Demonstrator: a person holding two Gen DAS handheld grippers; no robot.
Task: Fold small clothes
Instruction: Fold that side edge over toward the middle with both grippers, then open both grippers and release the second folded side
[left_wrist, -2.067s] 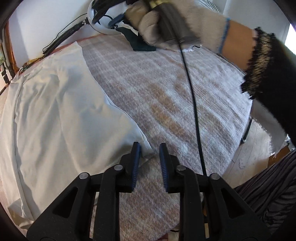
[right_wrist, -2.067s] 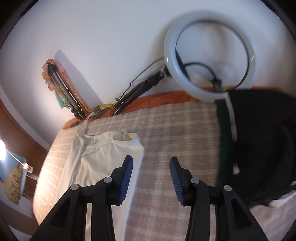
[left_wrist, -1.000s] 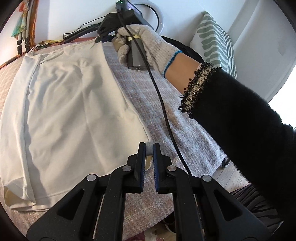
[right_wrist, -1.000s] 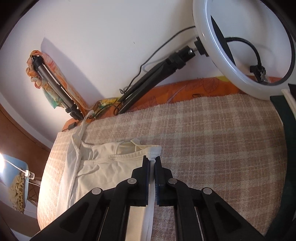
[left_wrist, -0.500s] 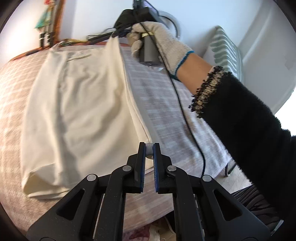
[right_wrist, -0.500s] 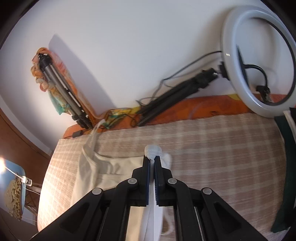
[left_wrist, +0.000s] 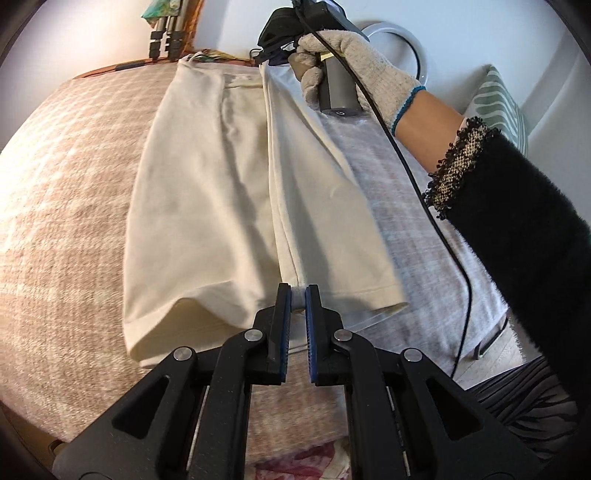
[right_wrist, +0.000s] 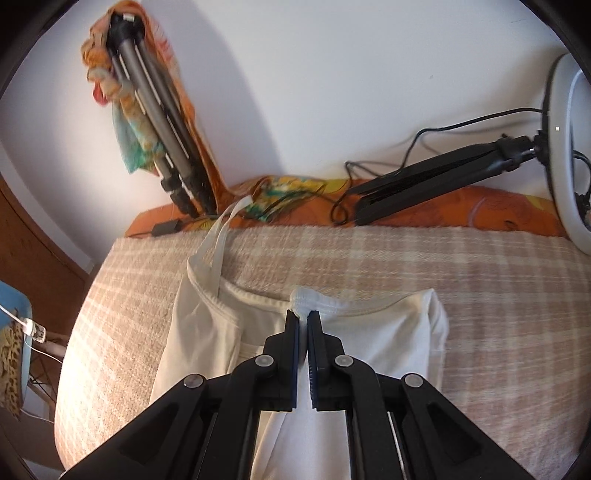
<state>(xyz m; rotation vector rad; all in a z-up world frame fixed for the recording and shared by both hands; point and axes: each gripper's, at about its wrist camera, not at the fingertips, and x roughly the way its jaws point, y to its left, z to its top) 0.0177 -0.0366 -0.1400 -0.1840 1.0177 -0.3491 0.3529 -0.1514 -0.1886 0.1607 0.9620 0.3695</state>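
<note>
A cream white top (left_wrist: 207, 199) lies on a checked blanket (left_wrist: 62, 184). My left gripper (left_wrist: 297, 295) is shut on its bottom hem edge. My right gripper (right_wrist: 303, 318) is shut on its top edge near the neckline, seen in the left wrist view held by a gloved hand (left_wrist: 354, 70). Between the two grippers the right side of the top (left_wrist: 317, 184) is lifted in a fold over the middle of the garment. In the right wrist view the top (right_wrist: 207, 332) has a strap (right_wrist: 223, 236) reaching toward the far edge.
A ring light (right_wrist: 569, 155) on a black stand (right_wrist: 436, 177) and a tripod (right_wrist: 162, 125) draped with a coloured scarf lean on the wall behind the bed. A striped pillow (left_wrist: 498, 107) lies far right. The bed edge and floor (left_wrist: 517, 343) are at right.
Both grippers closed on the top's right edge, then carried it up and leftward over the garment. The fold now stands higher and nearer the middle than half a second ago.
</note>
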